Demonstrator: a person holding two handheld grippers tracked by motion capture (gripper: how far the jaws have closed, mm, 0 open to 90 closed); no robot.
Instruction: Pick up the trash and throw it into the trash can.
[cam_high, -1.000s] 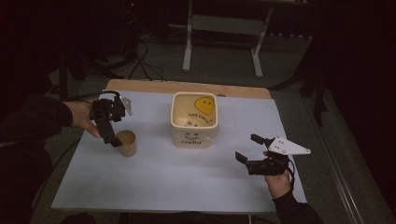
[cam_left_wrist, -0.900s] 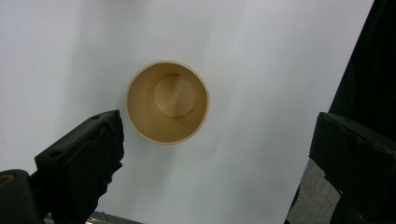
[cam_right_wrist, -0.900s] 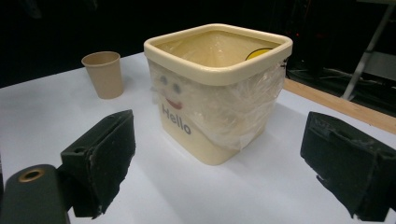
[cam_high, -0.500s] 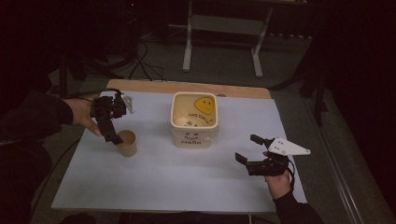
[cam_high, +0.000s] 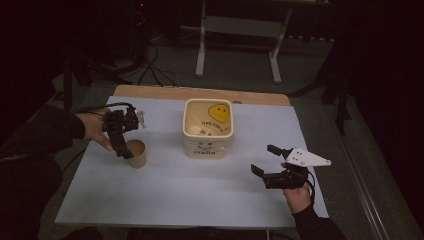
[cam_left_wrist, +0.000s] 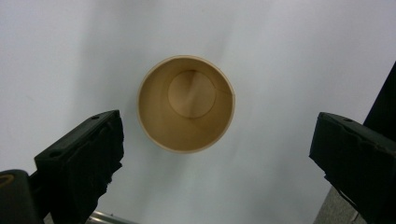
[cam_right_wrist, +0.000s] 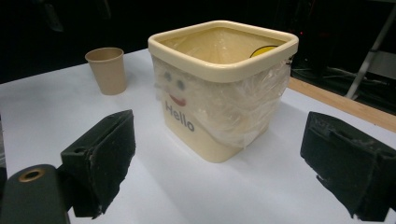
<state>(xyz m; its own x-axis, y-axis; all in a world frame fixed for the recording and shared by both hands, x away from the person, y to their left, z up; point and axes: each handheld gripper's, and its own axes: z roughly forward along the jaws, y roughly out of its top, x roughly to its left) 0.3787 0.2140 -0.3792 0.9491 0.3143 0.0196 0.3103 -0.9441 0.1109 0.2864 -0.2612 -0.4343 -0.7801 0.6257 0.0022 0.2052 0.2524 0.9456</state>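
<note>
Left tool (cam_high: 121, 142) hangs above the small round tan paper cup (cam_high: 135, 153), jaws spread wide and touching nothing. That cup stands upright at nine o'clock on the white-covered counter (cam_high: 190, 195), beside the square cream plastic tub (cam_high: 208, 129) marked "Hello". Right tool (cam_high: 267, 162), at four o'clock, gapes empty toward the tub.

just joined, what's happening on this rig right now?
A person holds a claw in each hand over a white-covered table. The left claw, jaws open, hangs right above an empty brown paper cup, not gripping it. The right claw is open too, off to the side, facing a cream square bucket marked "Hello" with a plastic liner.
</note>
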